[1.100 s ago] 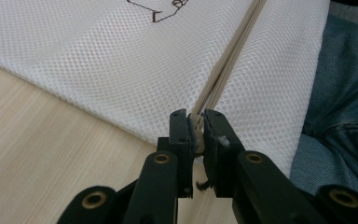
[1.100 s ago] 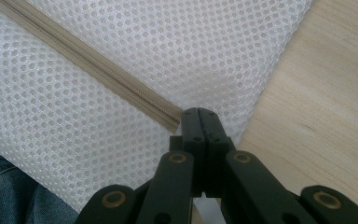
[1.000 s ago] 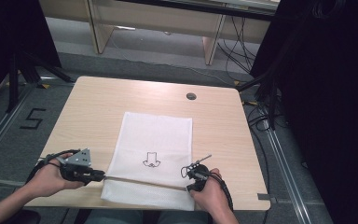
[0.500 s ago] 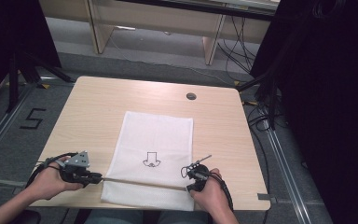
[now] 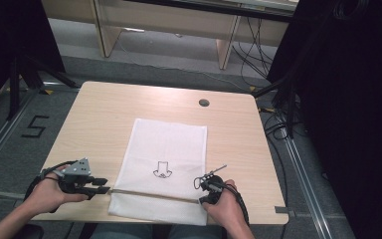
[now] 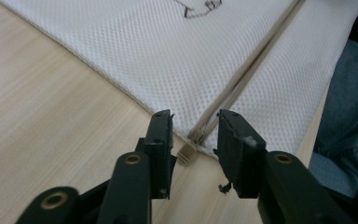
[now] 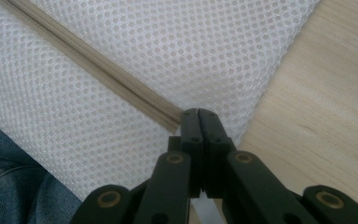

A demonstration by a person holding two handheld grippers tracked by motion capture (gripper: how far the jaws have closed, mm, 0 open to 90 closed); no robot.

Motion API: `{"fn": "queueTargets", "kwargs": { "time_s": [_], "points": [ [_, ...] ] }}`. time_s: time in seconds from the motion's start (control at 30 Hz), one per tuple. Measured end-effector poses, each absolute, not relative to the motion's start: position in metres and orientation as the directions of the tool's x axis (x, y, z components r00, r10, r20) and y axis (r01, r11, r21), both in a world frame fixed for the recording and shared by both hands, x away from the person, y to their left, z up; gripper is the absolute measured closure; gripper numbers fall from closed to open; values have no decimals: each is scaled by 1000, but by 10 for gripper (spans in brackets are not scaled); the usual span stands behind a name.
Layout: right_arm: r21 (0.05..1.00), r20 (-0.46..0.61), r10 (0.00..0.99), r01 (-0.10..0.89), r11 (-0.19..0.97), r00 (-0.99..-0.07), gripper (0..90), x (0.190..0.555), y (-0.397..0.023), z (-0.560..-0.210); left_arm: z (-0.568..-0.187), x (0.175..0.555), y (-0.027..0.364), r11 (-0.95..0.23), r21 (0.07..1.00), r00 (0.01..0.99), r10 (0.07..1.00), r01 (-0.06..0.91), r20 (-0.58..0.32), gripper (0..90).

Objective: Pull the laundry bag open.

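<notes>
Two grippers at mesh bag (image 5: 165,169), zipper (image 5: 154,194) ends: left gripper (image 6: 195,126) at nine o'clock, jaws just opened, slider between; right gripper (image 7: 198,116) at three, clamped on zipper end.

Between your left gripper's black fingers (image 6: 161,135) lies a white mesh bag (image 5: 166,149), dotted with fine holes, with a beige zipper (image 7: 98,65) and a small black line drawing (image 5: 162,170). Beyond your fingertips, the table (image 5: 104,114) is pale wood grain.
</notes>
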State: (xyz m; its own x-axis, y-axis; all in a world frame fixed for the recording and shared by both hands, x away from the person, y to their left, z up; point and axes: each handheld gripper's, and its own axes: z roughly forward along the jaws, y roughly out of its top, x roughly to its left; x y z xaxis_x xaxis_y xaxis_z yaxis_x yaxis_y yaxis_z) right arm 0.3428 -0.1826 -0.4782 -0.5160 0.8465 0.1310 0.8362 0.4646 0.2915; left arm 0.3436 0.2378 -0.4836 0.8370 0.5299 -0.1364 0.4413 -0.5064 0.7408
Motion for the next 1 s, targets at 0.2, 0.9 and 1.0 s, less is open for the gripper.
{"fn": "queueTargets", "kwargs": {
  "time_s": [0.2,0.9,1.0],
  "points": [
    [293,132,843,833,470,-522,882,343,-183,-478,-481,349,231,-427,787,801,582,445,-137,506],
    [363,101,814,783,505,-572,707,340,-179,-470,-491,372,215,-432,775,744,665,462,-73,358],
    [400,94,808,765,504,-581,675,340,-180,-468,-490,373,220,-379,796,717,690,472,-97,361]
  ]
}}
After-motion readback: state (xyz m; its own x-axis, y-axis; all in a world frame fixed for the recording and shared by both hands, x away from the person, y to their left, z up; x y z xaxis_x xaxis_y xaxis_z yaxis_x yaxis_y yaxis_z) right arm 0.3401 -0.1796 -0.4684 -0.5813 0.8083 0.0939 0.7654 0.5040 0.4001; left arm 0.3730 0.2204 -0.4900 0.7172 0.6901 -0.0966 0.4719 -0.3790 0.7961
